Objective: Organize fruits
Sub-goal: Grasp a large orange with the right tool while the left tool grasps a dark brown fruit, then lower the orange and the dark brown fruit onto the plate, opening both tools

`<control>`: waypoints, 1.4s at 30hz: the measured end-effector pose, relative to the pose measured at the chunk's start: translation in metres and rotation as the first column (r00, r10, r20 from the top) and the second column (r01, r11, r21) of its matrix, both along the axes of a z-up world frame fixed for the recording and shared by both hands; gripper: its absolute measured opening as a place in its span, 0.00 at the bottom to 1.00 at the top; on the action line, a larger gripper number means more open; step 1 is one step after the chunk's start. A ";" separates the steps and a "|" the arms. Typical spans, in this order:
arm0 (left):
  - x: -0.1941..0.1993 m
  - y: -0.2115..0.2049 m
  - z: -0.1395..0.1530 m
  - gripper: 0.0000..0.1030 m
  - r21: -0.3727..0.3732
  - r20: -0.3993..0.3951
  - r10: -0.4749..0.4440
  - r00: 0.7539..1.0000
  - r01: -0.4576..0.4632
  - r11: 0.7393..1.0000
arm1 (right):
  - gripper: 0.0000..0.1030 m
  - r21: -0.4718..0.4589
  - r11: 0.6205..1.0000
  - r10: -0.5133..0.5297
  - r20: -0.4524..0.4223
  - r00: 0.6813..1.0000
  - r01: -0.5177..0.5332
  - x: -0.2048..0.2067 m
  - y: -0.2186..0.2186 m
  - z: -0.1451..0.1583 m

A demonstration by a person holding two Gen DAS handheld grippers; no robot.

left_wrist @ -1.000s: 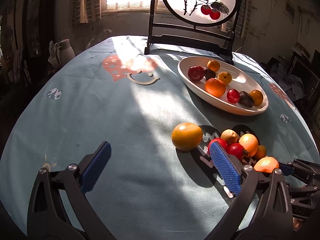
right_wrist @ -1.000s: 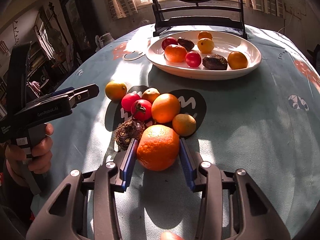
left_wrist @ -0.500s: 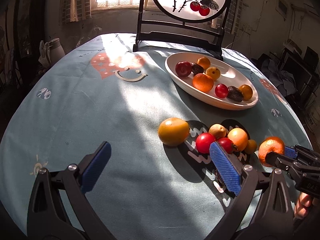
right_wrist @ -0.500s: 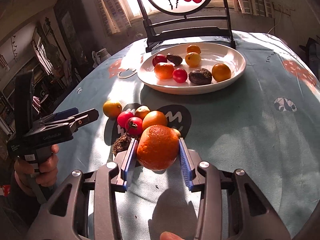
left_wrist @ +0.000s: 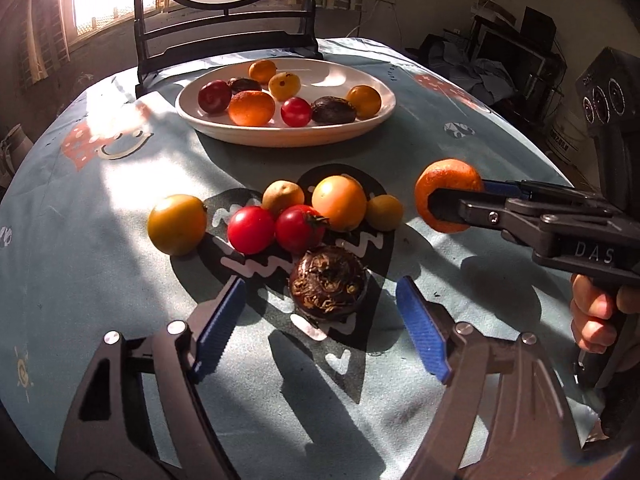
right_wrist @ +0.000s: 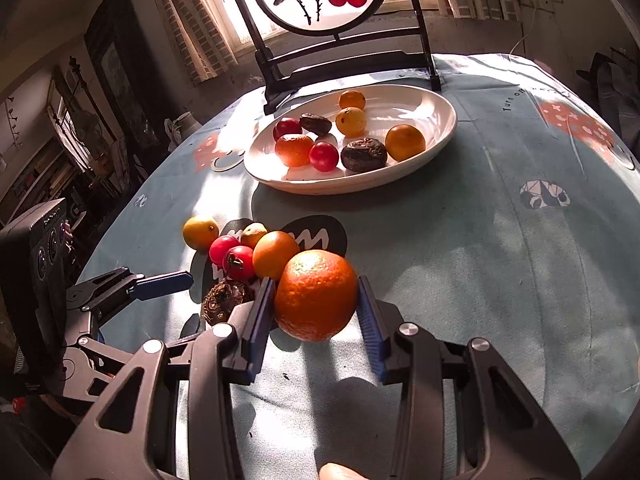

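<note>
Firmly between right gripper [right_wrist: 316, 312] pads: orange [right_wrist: 316, 294]

The right gripper [right_wrist: 316, 300] is clamped on an orange [right_wrist: 316, 295], both blue pads pressed to its sides, and holds it off the table. In the left wrist view it enters from 3 o'clock, with the person's right hand [left_wrist: 600, 312] wrapped on its handle. The left gripper [left_wrist: 320, 320] hangs with its jaws spread wide, nothing between them, pointing toward 12 o'clock.
</note>
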State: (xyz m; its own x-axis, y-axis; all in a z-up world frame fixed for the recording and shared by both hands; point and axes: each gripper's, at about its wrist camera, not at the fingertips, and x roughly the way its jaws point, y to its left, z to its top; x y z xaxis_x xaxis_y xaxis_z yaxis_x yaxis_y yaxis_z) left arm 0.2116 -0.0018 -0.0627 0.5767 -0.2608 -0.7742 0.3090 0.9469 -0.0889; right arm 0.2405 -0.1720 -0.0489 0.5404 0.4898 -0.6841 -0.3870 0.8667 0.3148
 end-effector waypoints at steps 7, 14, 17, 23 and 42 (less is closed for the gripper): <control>-0.001 -0.022 -0.011 0.63 0.093 -0.005 -0.026 1.000 0.026 0.995 | 0.40 -0.004 1.000 -0.008 -0.002 1.000 0.008 0.000 -0.001 -0.001; 0.002 -0.017 -0.010 0.49 0.086 0.005 0.005 1.000 -0.006 0.996 | 0.40 -0.017 1.000 -0.013 -0.008 1.000 0.012 0.002 0.000 -0.004; 0.002 -0.015 -0.009 0.43 0.082 0.008 0.017 1.000 -0.018 0.996 | 0.40 -0.024 1.000 -0.013 -0.011 1.000 0.013 0.002 0.000 -0.006; -0.002 -0.008 -0.003 0.43 0.040 0.004 0.023 1.000 -0.024 0.999 | 0.40 -0.038 0.999 0.024 -0.015 1.000 -0.025 0.002 0.008 -0.011; 0.078 0.054 0.060 0.43 -0.177 0.104 0.216 0.971 -0.196 0.965 | 0.40 0.046 0.991 -0.134 0.190 0.973 0.128 0.081 0.014 0.021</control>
